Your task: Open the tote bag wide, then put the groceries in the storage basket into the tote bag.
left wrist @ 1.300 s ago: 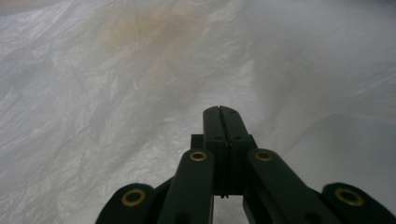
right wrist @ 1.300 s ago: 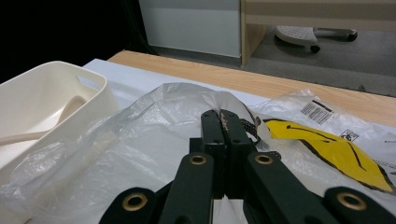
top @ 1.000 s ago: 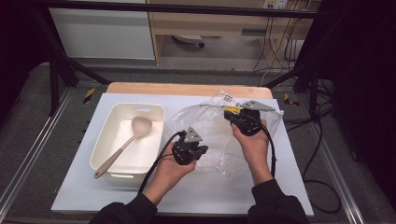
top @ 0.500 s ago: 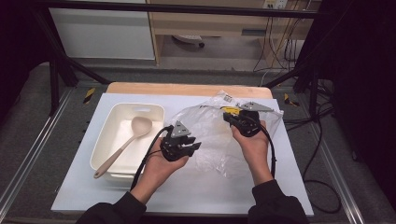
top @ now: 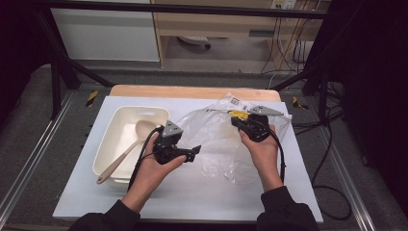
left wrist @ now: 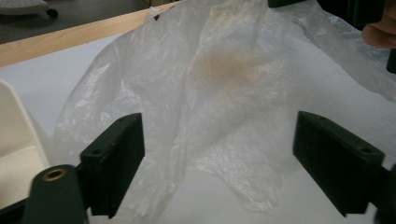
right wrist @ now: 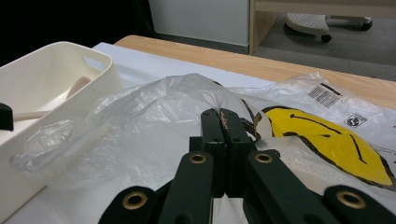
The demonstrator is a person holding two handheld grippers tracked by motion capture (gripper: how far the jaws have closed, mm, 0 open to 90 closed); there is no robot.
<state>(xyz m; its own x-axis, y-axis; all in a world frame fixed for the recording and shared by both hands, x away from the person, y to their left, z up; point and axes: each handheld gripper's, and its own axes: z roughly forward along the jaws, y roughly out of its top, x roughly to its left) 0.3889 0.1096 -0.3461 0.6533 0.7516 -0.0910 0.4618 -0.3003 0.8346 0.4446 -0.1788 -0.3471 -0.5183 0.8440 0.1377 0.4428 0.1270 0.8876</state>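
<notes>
White counter [top: 192,197] under dim surroundings, cables at upper right of the high view. Clear bag [top: 219,139] crumpled at centre frame, its far edge with barcode and yellow print half hidden behind the right tool [top: 240,120]. Right tool clamped tight on a fold of bag. Left tool [top: 195,151] at centre-left, jaws just widened, standing apart, bag beyond, nothing gripped. Tub [top: 108,144] left, spoon [top: 130,144] inside, handle over the rim.
</notes>
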